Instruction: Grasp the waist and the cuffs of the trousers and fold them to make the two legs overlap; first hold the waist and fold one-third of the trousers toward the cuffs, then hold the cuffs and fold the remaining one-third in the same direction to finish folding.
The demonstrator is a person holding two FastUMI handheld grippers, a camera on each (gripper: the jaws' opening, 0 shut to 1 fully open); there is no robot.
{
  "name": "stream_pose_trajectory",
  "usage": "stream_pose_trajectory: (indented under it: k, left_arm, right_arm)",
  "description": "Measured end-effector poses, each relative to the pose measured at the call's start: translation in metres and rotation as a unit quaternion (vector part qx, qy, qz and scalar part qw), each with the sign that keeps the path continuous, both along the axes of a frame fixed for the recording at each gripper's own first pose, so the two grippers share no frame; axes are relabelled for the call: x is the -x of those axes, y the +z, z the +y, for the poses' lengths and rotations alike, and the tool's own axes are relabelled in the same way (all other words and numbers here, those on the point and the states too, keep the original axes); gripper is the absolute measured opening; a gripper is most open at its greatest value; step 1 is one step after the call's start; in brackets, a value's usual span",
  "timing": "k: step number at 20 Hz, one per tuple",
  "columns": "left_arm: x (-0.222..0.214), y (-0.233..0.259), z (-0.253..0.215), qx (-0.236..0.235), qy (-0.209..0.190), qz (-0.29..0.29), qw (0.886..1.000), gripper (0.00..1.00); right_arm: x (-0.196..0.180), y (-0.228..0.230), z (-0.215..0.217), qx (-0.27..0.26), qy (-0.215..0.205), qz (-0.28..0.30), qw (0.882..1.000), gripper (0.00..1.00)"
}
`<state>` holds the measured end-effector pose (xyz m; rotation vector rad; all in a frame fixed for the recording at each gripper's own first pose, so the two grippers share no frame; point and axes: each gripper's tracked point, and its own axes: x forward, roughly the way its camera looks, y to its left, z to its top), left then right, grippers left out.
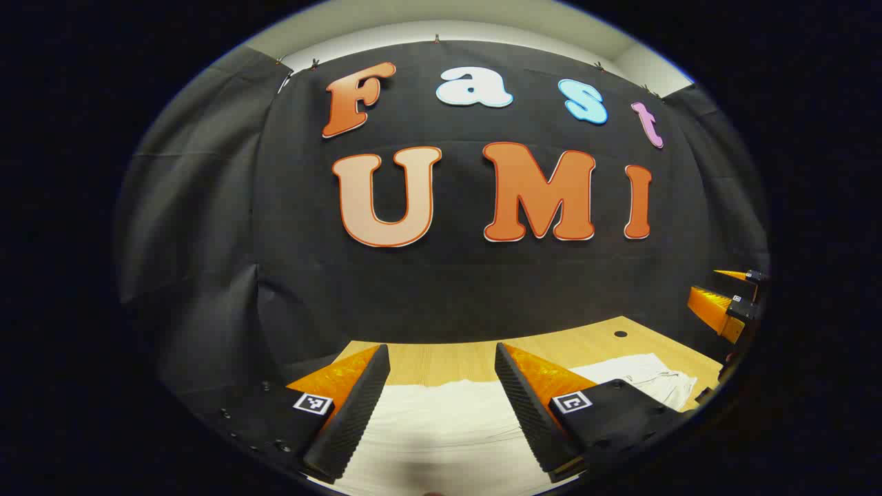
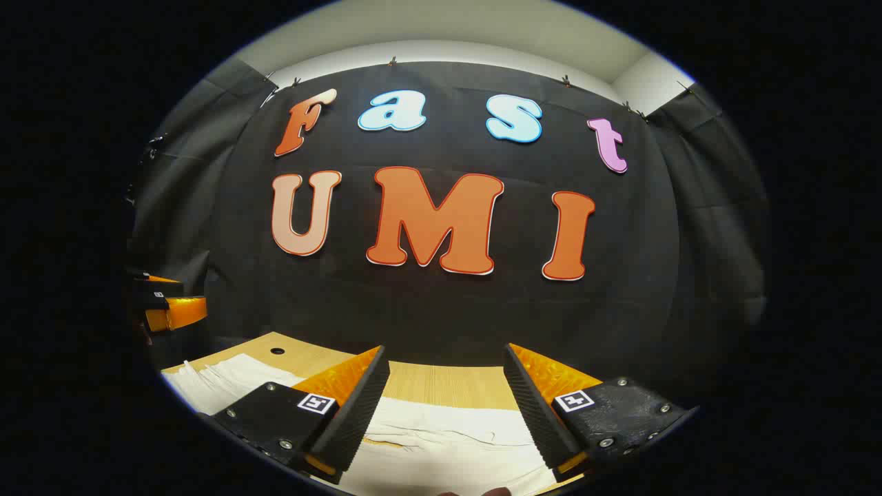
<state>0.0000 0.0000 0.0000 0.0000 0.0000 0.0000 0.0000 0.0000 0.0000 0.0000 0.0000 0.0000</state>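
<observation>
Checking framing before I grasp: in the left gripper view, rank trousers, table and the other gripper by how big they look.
1. trousers, nearest the camera.
2. table, mostly covered, so unsure against the trousers.
3. right gripper, small at the edge, farther off.

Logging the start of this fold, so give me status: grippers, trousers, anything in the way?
Left gripper open, right gripper open, both above the cloth. White trousers flat on the wooden table, ungrasped. Nothing in the way.

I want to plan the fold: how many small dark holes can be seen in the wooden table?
1. The hole lies near the table's far edge, beyond the white trousers; the right gripper view shows the same hole. The trousers may hide others.
</observation>
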Motion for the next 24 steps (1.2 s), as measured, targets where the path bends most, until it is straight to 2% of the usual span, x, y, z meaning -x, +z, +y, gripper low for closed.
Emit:
stream_pose_trajectory:
  k: [2,5,10,11,13,19,21,22,24]
  left_arm:
    - [0.001,-0.001,0.006,0.0,0.001,-0.001,1.0,1.0]
    - [-0.001,-0.002,0.01,-0.002,0.006,-0.001,1.0,1.0]
    - [0.004,0.007,0.011,-0.02,0.007,-0.014,1.0,1.0]
    - [0.006,0.007,0.011,-0.023,0.008,-0.014,1.0,1.0]
    - [0.005,0.006,0.012,-0.017,0.01,-0.009,1.0,1.0]
    - [0.007,-0.042,0.055,0.033,0.047,0.066,0.996,1.0]
    - [0.01,-0.061,0.076,0.057,0.067,0.097,0.991,1.0]
    - [0.011,-0.068,0.087,0.068,0.076,0.11,0.989,1.0]
    - [0.014,-0.094,0.107,0.12,0.087,0.153,0.977,1.0]
  right_arm:
    - [0.002,0.004,0.003,0.005,-0.001,-0.006,1.0,0.96]
    - [0.003,0.004,0.001,0.005,-0.005,-0.004,1.0,1.0]
    - [0.004,0.013,-0.005,0.006,-0.009,-0.017,1.0,0.96]
    - [0.003,0.014,-0.006,0.002,-0.009,-0.014,1.0,1.0]
    - [-0.001,0.011,-0.01,0.0,-0.011,-0.008,1.0,1.0]
    - [-0.002,-0.022,-0.035,0.013,-0.034,0.062,0.997,1.0]
    - [-0.002,-0.029,-0.046,0.015,-0.044,0.081,0.996,1.0]
    - [-0.001,-0.034,-0.052,0.012,-0.05,0.092,0.994,0.96]
    - [0.001,-0.054,-0.071,-0.004,-0.07,0.134,0.988,1.0]
